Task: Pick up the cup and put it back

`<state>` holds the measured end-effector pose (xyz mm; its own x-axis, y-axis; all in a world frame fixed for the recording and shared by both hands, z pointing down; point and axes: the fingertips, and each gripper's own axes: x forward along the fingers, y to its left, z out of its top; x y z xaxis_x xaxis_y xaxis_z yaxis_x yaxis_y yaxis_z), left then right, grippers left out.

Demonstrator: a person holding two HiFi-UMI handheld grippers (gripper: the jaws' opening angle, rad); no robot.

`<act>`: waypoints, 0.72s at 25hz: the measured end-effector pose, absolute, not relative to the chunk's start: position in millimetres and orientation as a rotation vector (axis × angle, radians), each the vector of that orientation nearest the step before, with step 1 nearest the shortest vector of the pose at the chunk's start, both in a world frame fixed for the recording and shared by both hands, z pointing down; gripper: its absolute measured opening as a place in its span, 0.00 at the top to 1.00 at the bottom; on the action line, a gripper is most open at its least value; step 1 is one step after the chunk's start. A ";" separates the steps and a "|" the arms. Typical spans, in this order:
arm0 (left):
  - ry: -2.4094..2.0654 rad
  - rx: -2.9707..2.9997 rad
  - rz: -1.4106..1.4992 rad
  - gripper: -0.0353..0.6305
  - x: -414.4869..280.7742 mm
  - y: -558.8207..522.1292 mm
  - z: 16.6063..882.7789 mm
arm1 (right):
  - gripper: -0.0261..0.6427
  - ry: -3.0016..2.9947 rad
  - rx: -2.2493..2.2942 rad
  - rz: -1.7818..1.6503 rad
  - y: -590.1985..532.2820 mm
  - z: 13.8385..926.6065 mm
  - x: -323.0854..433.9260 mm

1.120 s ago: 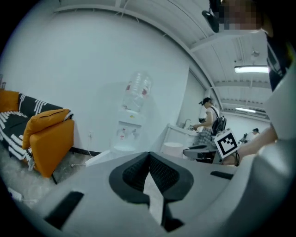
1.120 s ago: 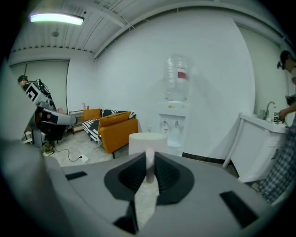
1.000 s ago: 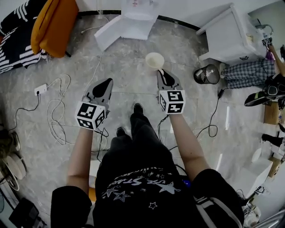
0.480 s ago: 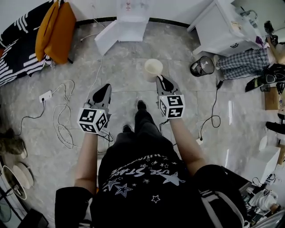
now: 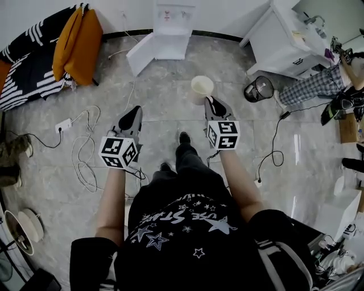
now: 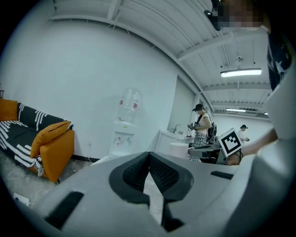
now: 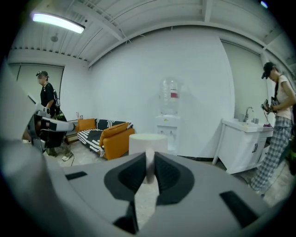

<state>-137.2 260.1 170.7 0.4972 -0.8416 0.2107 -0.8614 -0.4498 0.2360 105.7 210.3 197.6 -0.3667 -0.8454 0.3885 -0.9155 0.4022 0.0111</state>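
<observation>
A cream paper cup [image 5: 201,88] hangs in the air above the floor, upright, with my right gripper [image 5: 210,100] shut on its near rim. In the right gripper view the cup [image 7: 147,143] rises past the jaws, its wall pinched between the two dark pads. My left gripper [image 5: 135,111] is held level to the left, apart from the cup, shut with nothing in it; in its own view the pads [image 6: 149,170] meet at their tips. The water dispenser [image 5: 171,17] stands ahead at the wall.
An orange-cushioned sofa with a striped throw [image 5: 51,54] is at the left. White cabinets [image 5: 287,40] and a black bin [image 5: 257,89] are at the right. Cables and a power strip [image 5: 63,124] lie on the marble floor. A person in checked trousers [image 7: 276,125] stands at the right.
The person has walked toward the water dispenser, which shows larger and nearer. Both grippers keep their pose, the right one still holding the cup.
</observation>
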 end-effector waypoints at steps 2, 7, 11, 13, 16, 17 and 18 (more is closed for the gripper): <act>-1.431 2.435 0.092 0.93 -135.7 258.5 168.0 | 0.89 -2.336 1.522 0.300 207.0 195.1 106.7; -1.434 2.414 0.125 0.93 -132.2 237.5 173.8 | 0.89 -2.345 1.504 0.310 181.5 199.4 110.2; -1.436 2.399 0.149 0.93 -123.5 207.8 181.3 | 0.89 -2.349 1.518 0.347 144.3 211.1 118.1; -1.431 2.390 0.169 0.93 -115.4 190.2 186.4 | 0.90 -2.349 1.506 0.367 123.3 219.2 124.1; -1.436 2.366 0.200 0.93 -104.8 156.7 194.2 | 0.89 -2.356 1.463 0.373 88.6 230.3 131.8; -1.440 2.361 0.207 0.93 -100.5 143.5 195.2 | 0.90 -2.363 1.448 0.371 76.1 232.8 135.1; -1.446 2.360 0.212 0.93 -95.6 129.6 195.3 | 0.90 -2.373 1.434 0.370 63.7 234.7 138.8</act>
<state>-95.6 129.6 195.3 0.4640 -0.8291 0.3120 -0.8838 -0.4092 0.2269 138.8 63.7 234.7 -0.4311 -0.7998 0.4177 -0.8890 0.4556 -0.0451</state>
